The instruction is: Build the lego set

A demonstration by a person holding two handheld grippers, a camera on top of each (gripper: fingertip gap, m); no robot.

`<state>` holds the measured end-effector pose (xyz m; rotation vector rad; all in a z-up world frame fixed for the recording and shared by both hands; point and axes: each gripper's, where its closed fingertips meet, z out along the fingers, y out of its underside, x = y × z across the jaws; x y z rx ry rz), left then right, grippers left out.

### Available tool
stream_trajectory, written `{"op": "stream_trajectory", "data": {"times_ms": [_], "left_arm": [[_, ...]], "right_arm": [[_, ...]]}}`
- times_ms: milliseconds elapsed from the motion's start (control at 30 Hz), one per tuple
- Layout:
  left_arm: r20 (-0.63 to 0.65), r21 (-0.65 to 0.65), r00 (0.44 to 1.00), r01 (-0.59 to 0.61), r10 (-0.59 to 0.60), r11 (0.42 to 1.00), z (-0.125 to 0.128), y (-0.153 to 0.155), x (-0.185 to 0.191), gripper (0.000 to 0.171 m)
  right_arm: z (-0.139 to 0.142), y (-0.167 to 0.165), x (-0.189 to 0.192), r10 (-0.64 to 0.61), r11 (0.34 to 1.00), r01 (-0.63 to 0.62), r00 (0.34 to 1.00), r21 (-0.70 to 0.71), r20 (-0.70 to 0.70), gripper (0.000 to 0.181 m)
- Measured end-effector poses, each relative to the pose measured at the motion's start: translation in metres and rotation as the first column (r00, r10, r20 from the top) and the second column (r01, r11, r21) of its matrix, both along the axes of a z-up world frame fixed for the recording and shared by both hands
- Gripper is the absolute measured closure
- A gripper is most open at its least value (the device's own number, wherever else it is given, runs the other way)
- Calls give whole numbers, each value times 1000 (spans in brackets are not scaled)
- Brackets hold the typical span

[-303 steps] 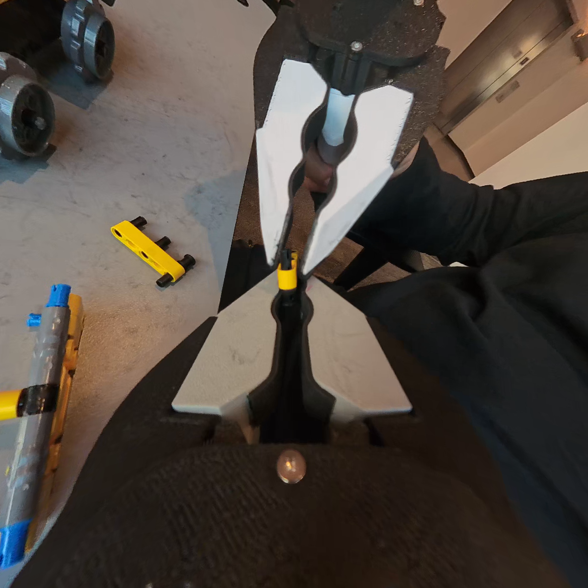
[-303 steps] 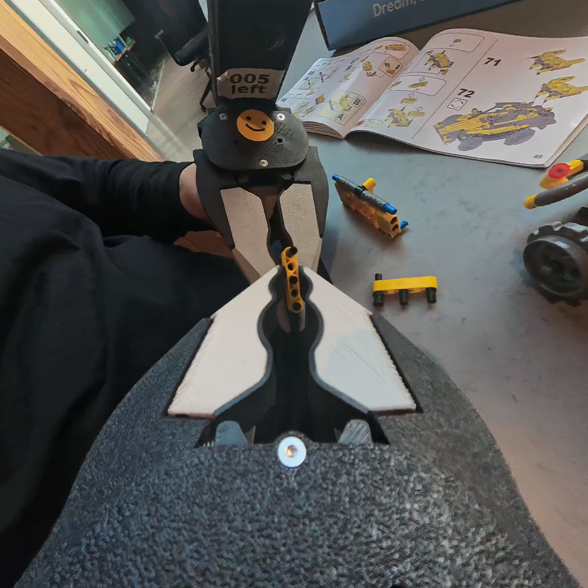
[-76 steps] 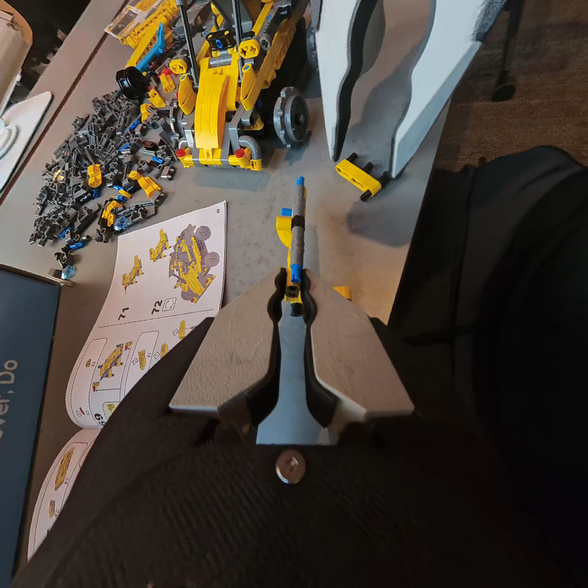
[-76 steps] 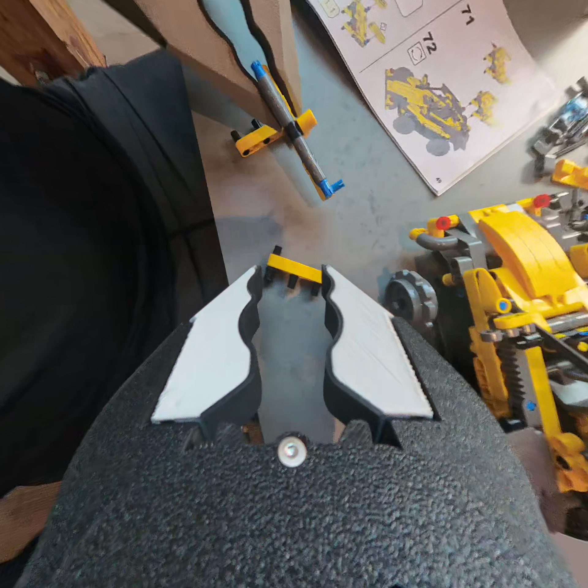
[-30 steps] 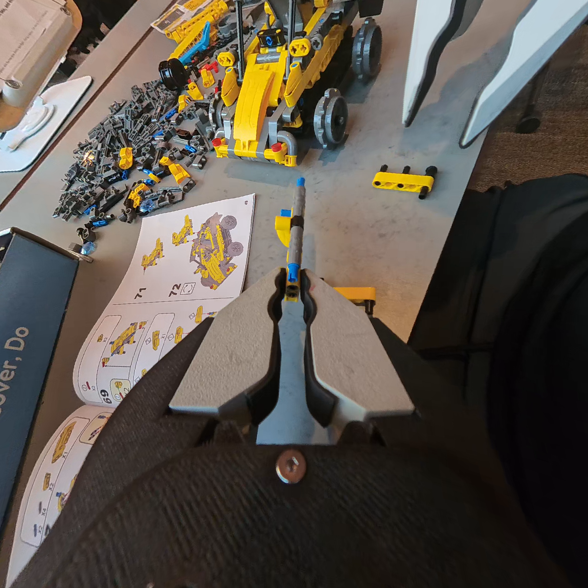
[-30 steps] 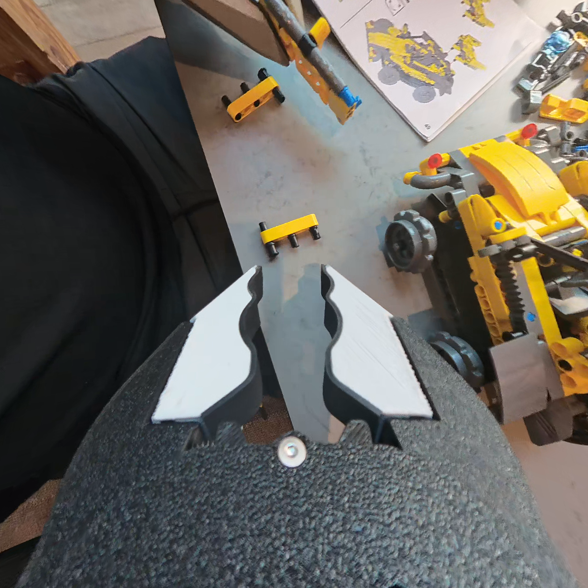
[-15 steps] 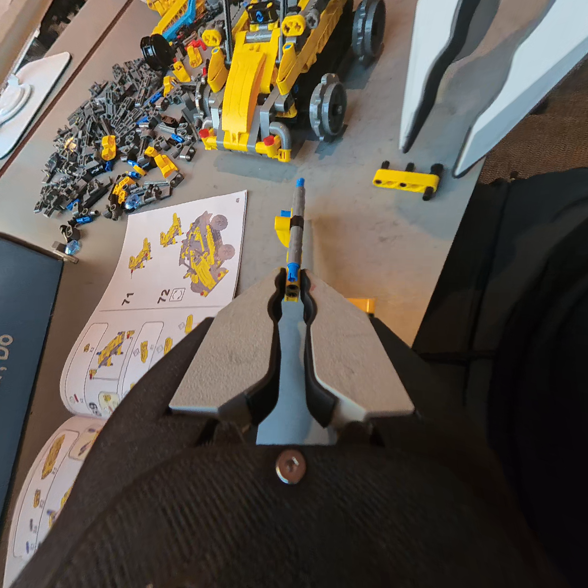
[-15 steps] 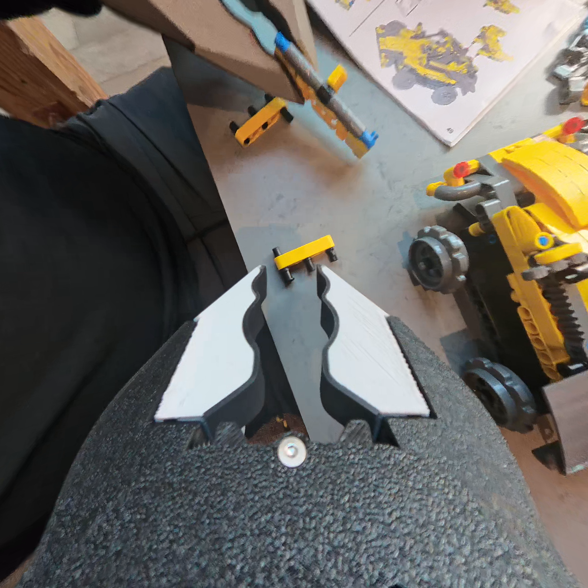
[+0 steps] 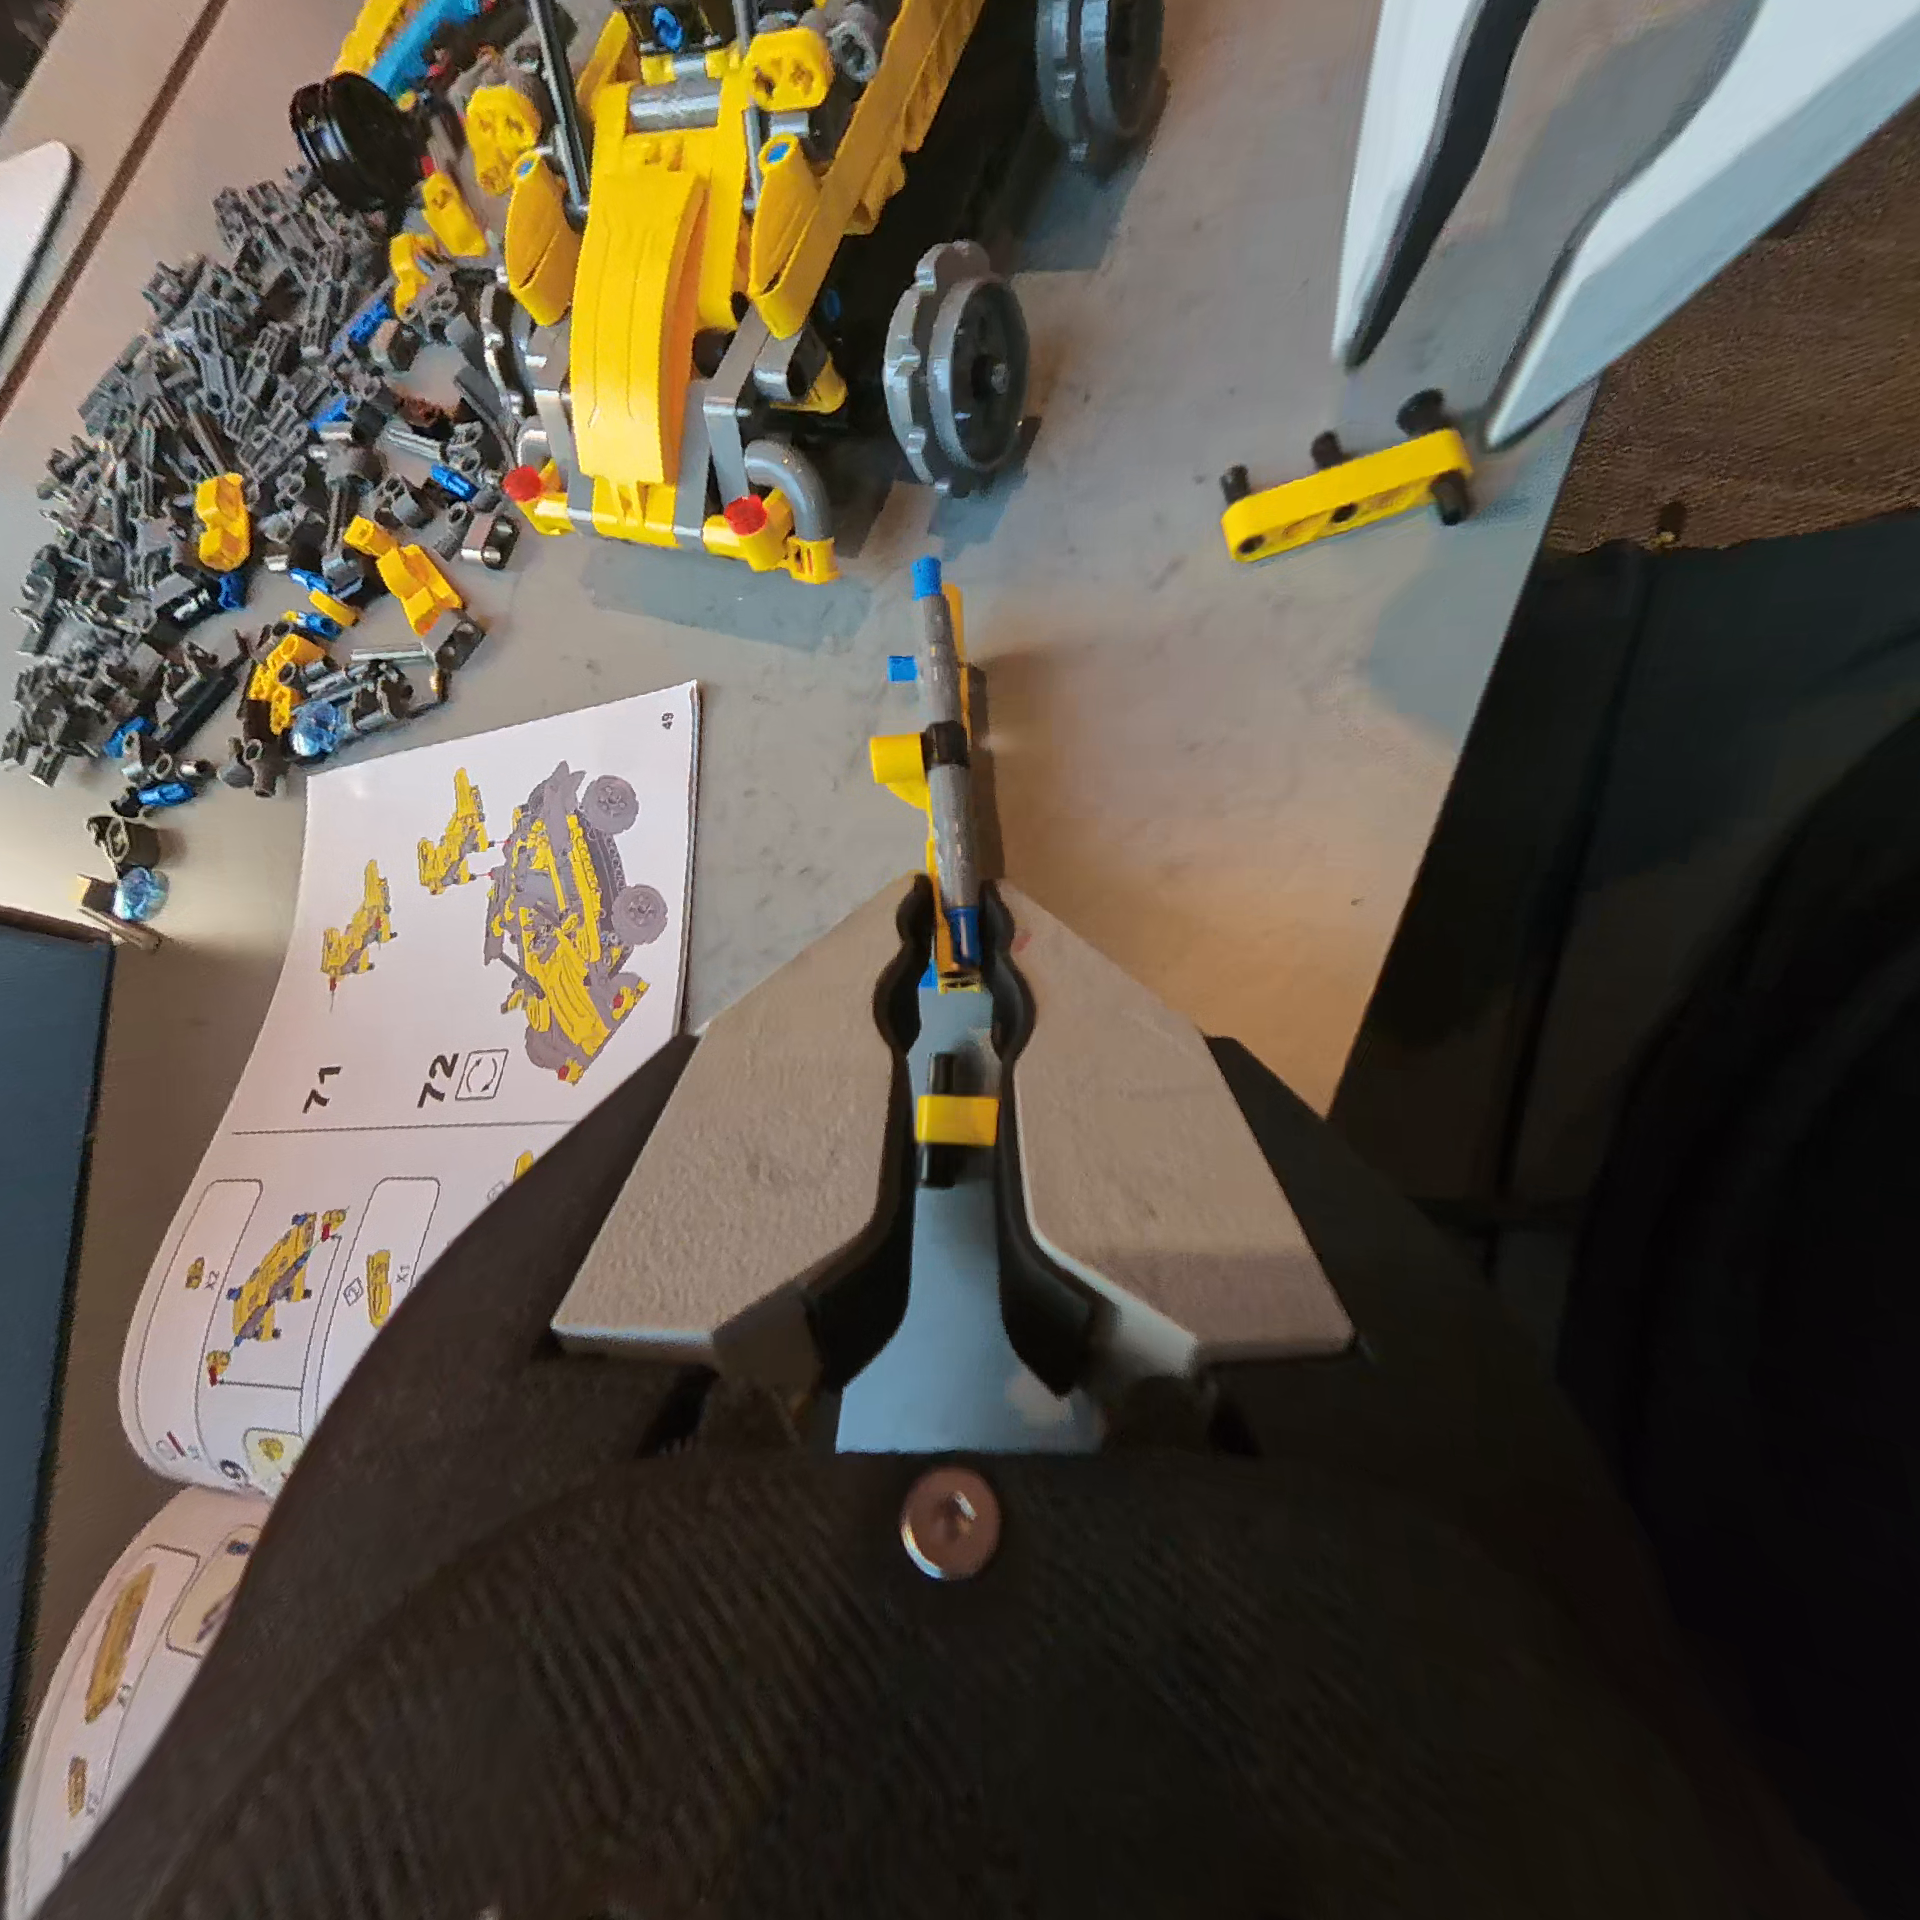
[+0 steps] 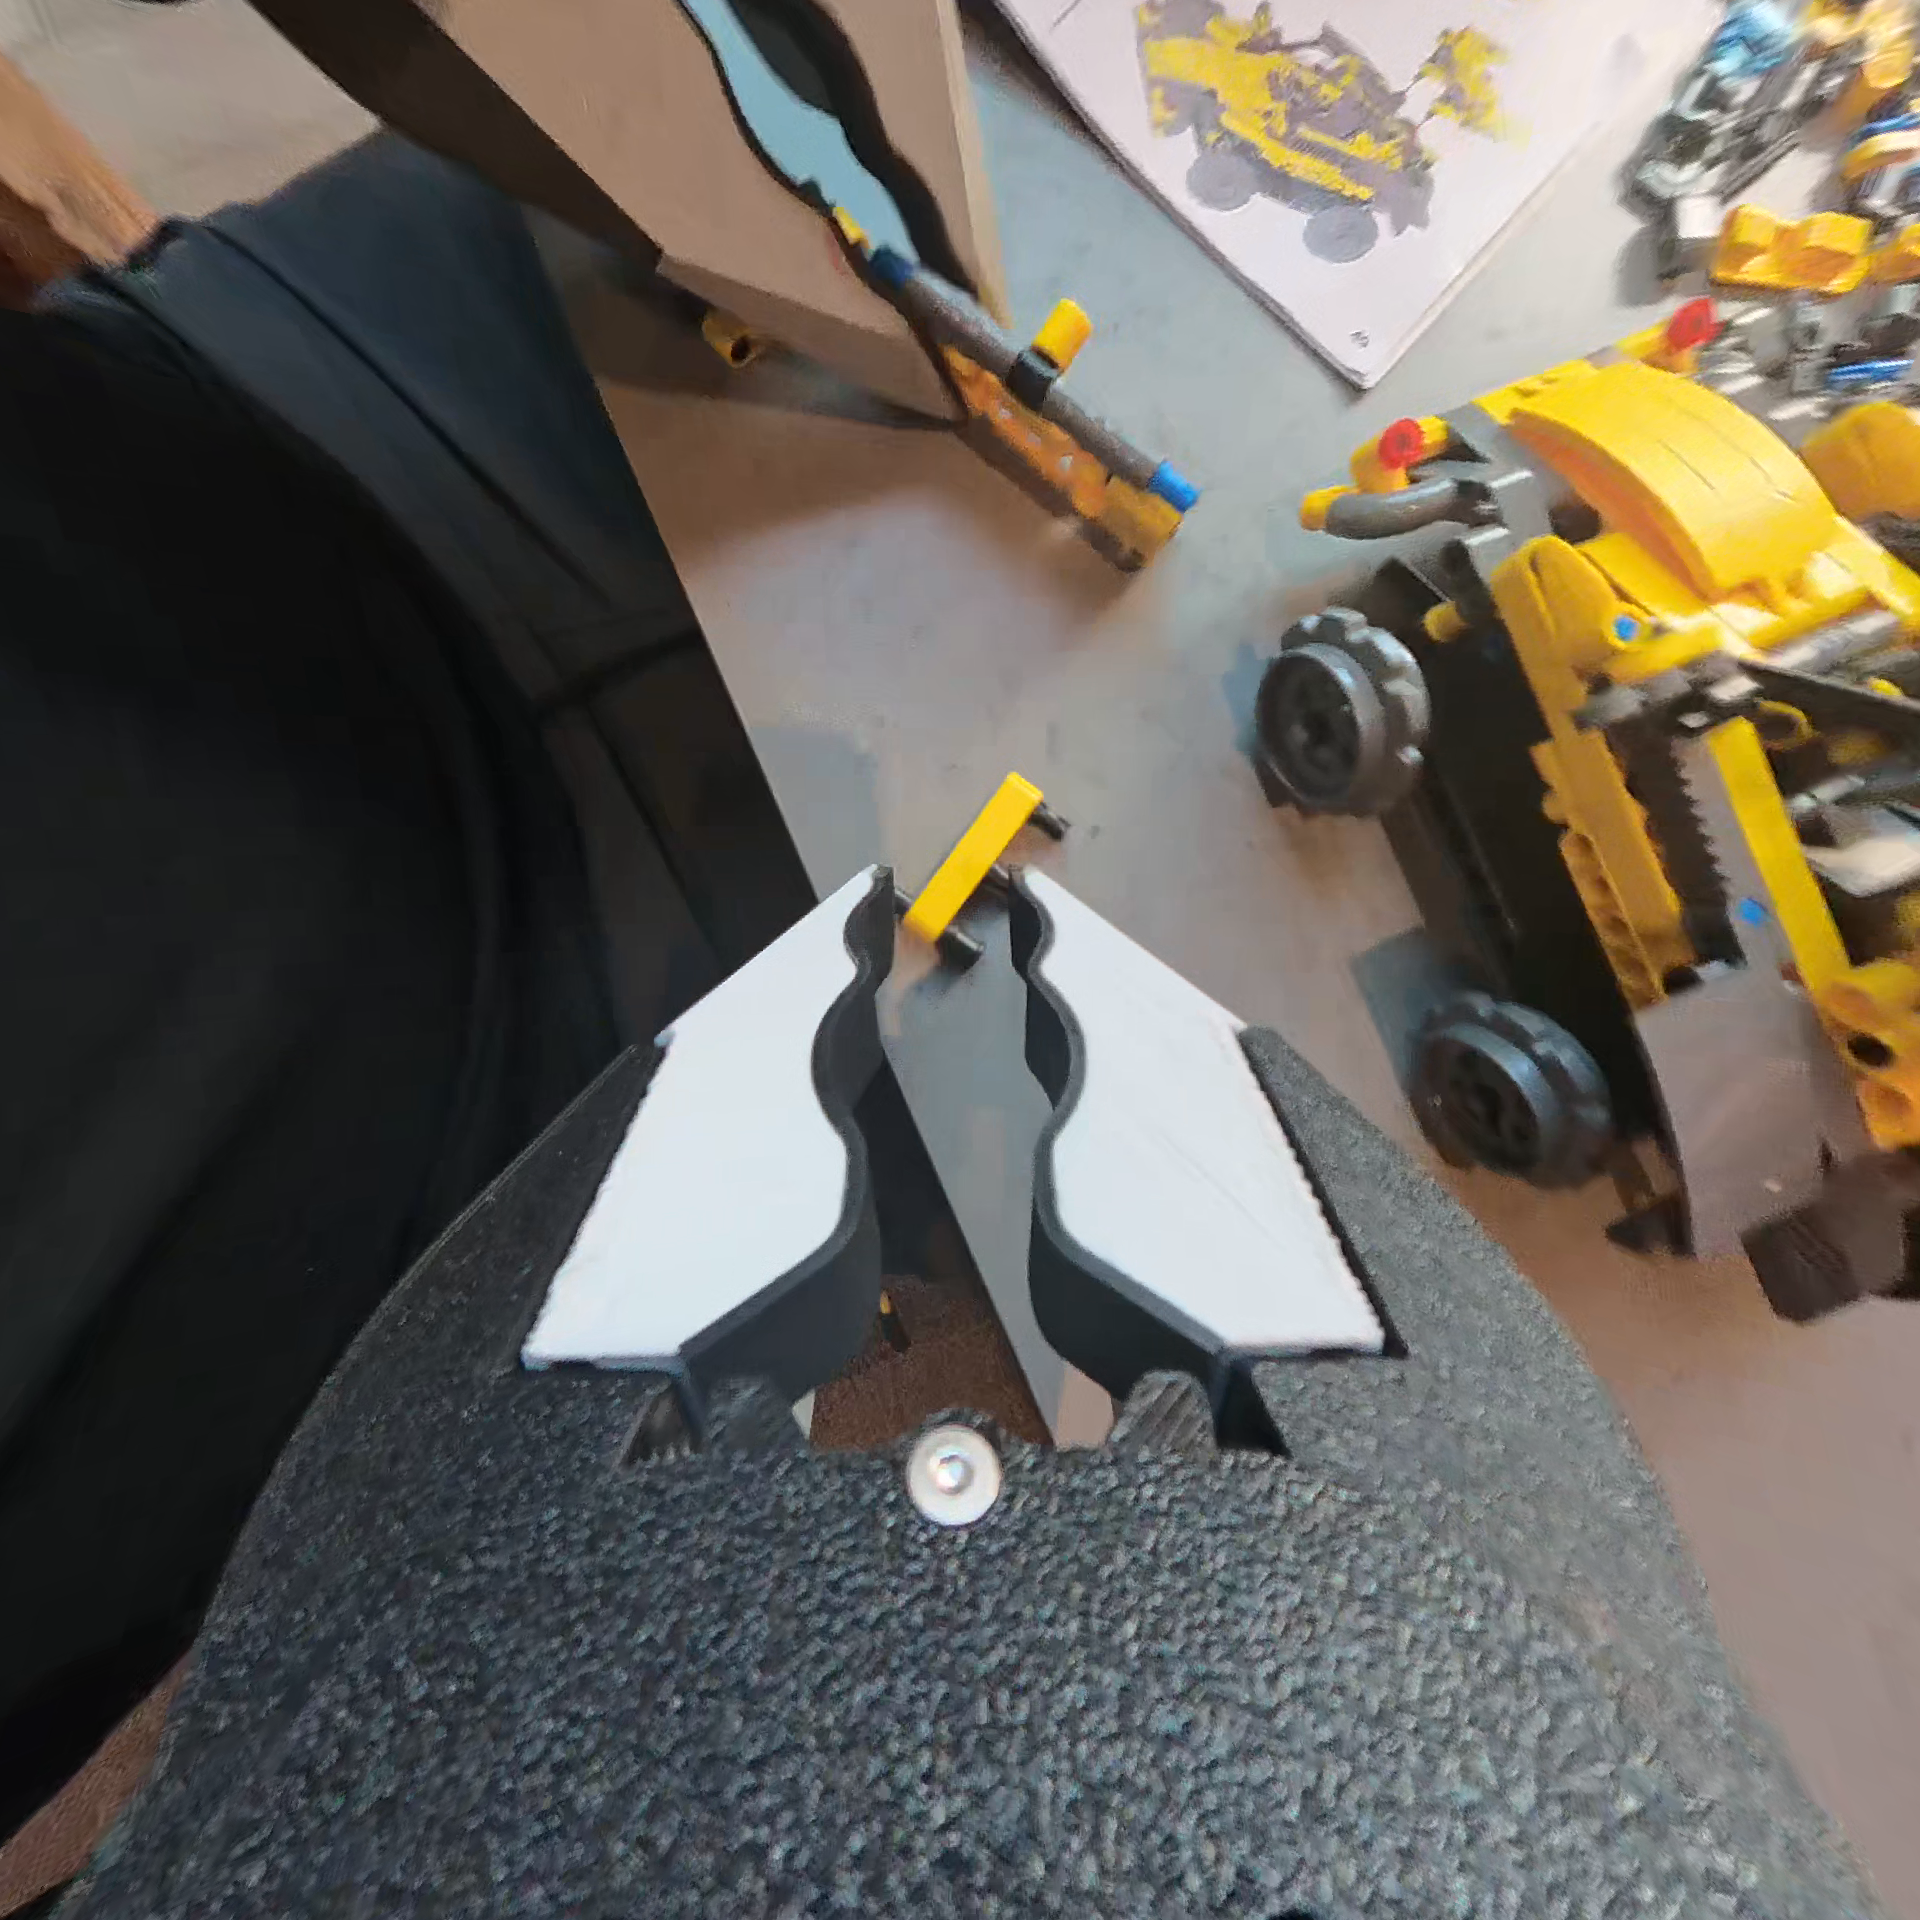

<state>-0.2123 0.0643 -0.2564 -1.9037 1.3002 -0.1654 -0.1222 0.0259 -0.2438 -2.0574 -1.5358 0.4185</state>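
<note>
One yellow beam (image 10: 971, 852) w/ black pins, tilted

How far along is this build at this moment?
Done: the yellow vehicle looks largely assembled. In hand: the left gripper is shut on a grey-and-yellow rod assembly; the right gripper has open fingers straddling a tilted pinned beam. Left: a pile of loose parts.

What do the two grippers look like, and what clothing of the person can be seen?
Both grippers have a rough black textured body with one silver screw. The left gripper has flat grey-beige fingers with wavy black inner edges. The right gripper has white fingers of that same shape. The person wears black clothing.
</note>
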Motion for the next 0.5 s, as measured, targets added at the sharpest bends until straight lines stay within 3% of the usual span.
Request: {"op": "stream_trajectory", "data": {"times_ms": [167, 267, 400, 500], "left_arm": [[-12, 28, 999, 31, -31, 999, 0, -3, 9, 167], [-1, 10, 999, 34, -34, 999, 0, -5, 12, 167], [18, -35, 1000, 17, -17, 999, 0, -9, 13, 158], [10, -25, 1000, 26, -25, 999, 1, -9, 13, 158]], "right_arm": [[4, 0, 29, -93, 995, 92, 995, -37, -27, 143], [0, -8, 20, -117, 987, 105, 988, -122, -100, 139], [-17, -5, 15, -79, 995, 78, 997, -53, -11, 141], [-18, -10, 4, 10, 997, -16, 997, -78, -71, 150]]}}
